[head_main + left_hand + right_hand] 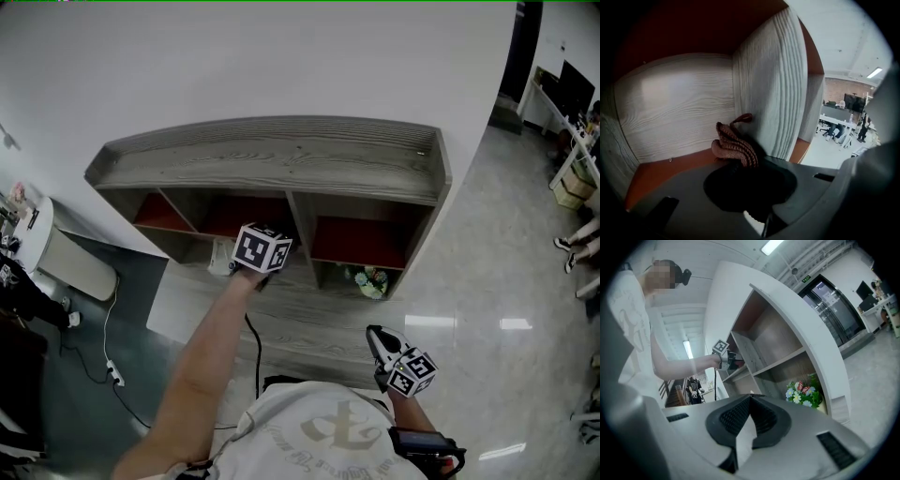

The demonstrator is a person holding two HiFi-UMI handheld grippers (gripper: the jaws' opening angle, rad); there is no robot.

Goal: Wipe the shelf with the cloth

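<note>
Reddish cloth point(735, 149) tight in left gripper point(739, 164), middle cubby of shelf point(281, 155); flowers point(372, 280) lower right; right gripper point(749, 397) closed.

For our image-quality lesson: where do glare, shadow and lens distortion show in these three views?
Head view: light glare on the glossy floor. Left gripper view: dark corners, the cloth partly shadowed. Right gripper view: fisheye bends the shelf edge.

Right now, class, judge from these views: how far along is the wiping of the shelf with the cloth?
Done: the cloth is gripped in the left hand-held gripper. In hand: it is inside a middle compartment of the shelf, by the divider. Left: nothing shows which surfaces are wiped; the right hand-held gripper hangs shut, idle.
</note>
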